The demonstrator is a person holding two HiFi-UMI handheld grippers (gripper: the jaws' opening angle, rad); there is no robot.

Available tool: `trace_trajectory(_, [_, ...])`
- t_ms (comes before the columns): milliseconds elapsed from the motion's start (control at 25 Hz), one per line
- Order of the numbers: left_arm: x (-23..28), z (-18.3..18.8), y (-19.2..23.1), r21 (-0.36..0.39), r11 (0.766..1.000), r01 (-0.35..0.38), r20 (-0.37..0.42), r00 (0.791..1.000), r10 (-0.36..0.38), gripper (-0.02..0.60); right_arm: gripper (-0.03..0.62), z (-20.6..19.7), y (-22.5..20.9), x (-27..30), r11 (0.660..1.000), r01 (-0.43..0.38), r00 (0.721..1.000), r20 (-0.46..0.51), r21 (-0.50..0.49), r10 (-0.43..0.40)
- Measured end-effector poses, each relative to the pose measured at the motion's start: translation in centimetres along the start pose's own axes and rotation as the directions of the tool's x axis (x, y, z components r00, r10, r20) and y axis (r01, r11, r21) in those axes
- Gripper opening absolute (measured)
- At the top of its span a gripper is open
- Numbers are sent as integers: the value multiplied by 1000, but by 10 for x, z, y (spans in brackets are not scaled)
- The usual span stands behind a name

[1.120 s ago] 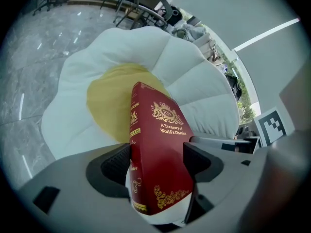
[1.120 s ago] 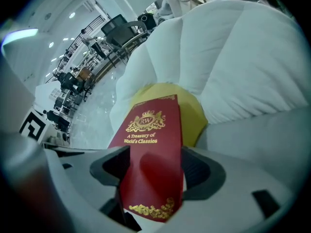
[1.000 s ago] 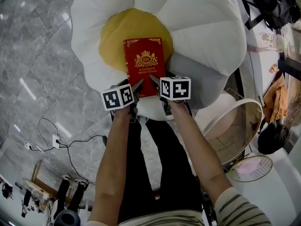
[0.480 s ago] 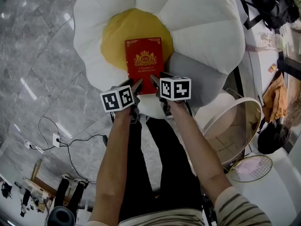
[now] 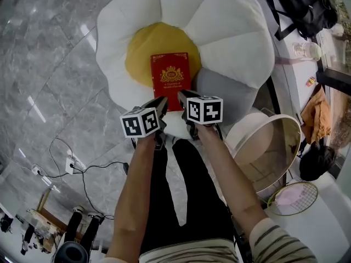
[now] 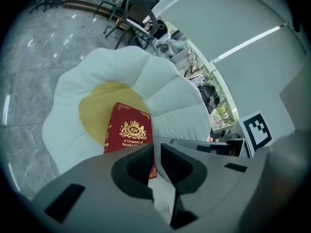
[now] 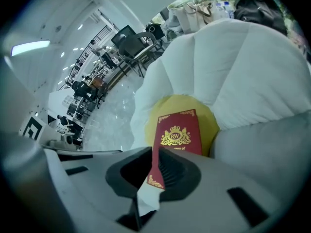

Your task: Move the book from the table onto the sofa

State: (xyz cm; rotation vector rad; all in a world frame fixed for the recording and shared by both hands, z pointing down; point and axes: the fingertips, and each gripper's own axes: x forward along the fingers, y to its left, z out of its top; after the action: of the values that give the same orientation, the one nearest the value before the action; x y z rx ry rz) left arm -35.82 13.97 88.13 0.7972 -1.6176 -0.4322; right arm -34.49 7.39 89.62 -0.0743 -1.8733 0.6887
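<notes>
The red book with a gold crest lies flat on the yellow centre of the white flower-shaped sofa. Both grippers hover just short of its near edge, above it and clear of it. My left gripper has just been closing and is shut, with nothing between its jaws. My right gripper has closed the same way and holds nothing. In the left gripper view the book shows beyond the left gripper. The right gripper view shows the book past the right gripper.
A round glass-topped table stands at the right, with a racket below it. A black bag lies at the upper right. Cables trail over the marble floor at the left. The person's legs stand before the sofa.
Both grippers have lifted up and back from the book's near edge, and their jaws have gone from wide open to shut. The book stays on the cushion.
</notes>
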Motion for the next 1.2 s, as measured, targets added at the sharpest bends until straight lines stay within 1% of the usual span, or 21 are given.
trace_trajectory(160, [-25, 8, -18, -3, 1000, 0, 34, 999, 0, 29, 38, 9, 22, -23, 1000, -18, 999, 29, -6, 18])
trace_trajectory(320, [-46, 17, -41, 12, 1000, 16, 67, 998, -17, 9, 16, 21, 43, -45, 999, -36, 997, 61, -18, 37])
trace_trajectory(520, [-77, 30, -68, 26, 999, 23, 128, 991, -26, 5, 14, 32, 65, -82, 998, -42, 992, 116, -43, 46])
trace_trajectory(680, [-103, 46, -97, 95, 995, 25, 185, 982, -42, 5, 14, 50, 83, -118, 995, -39, 980, 190, -92, 56])
trace_trajectory(840, [-129, 50, -127, 166, 986, -11, 231, 973, -28, 5, 14, 55, 98, -154, 986, -20, 973, 225, -165, 57])
trace_trajectory(1040, [-162, 58, -166, 214, 977, -20, 272, 961, -40, 5, 14, 70, 118, -207, 983, -7, 952, 300, -182, 62])
trace_trajectory(1200, [-195, 62, -197, 257, 966, -29, 305, 951, -52, 5, 14, 72, 137, -249, 982, 1, 937, 342, -190, 65])
